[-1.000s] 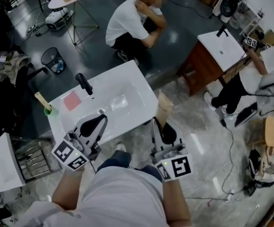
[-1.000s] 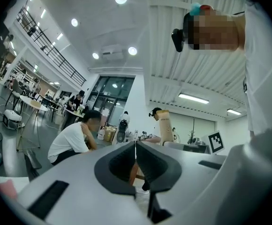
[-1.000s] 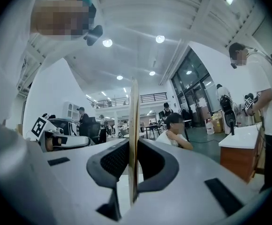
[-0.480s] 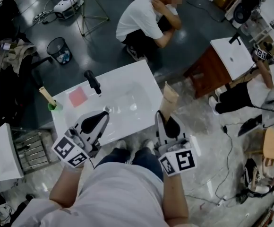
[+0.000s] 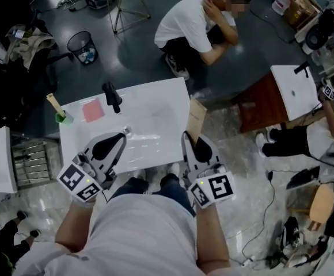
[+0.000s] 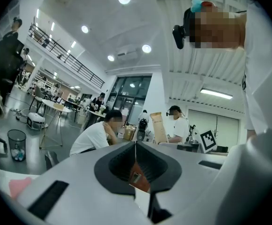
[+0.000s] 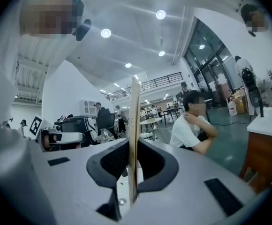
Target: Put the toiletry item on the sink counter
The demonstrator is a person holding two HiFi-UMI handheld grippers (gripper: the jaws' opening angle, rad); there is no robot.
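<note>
The white sink counter [image 5: 155, 105] lies straight ahead, with a black faucet [image 5: 112, 96] at its back. My right gripper [image 5: 191, 138] is shut on a flat tan packet [image 5: 196, 119], which stands upright at the counter's right edge. In the right gripper view the packet [image 7: 134, 121] shows edge-on, pinched between the pads of the right gripper [image 7: 133, 161]. My left gripper [image 5: 121, 138] hovers over the counter's near edge, by the basin. In its own view the left gripper [image 6: 135, 146] is shut with nothing in it.
A pink pad [image 5: 93, 111] and a green cup [image 5: 66, 118] with a stick in it sit on the counter's left part. A person [image 5: 196, 25] crouches beyond it. A bin [image 5: 82, 46] stands far left, a second sink cabinet [image 5: 288, 91] at right, a wire rack [image 5: 31, 160] at left.
The counter has swung squarer and nearer in the head view. The packet, earlier off the counter's right corner, now stands at its right edge. Both grippers keep their hold.
</note>
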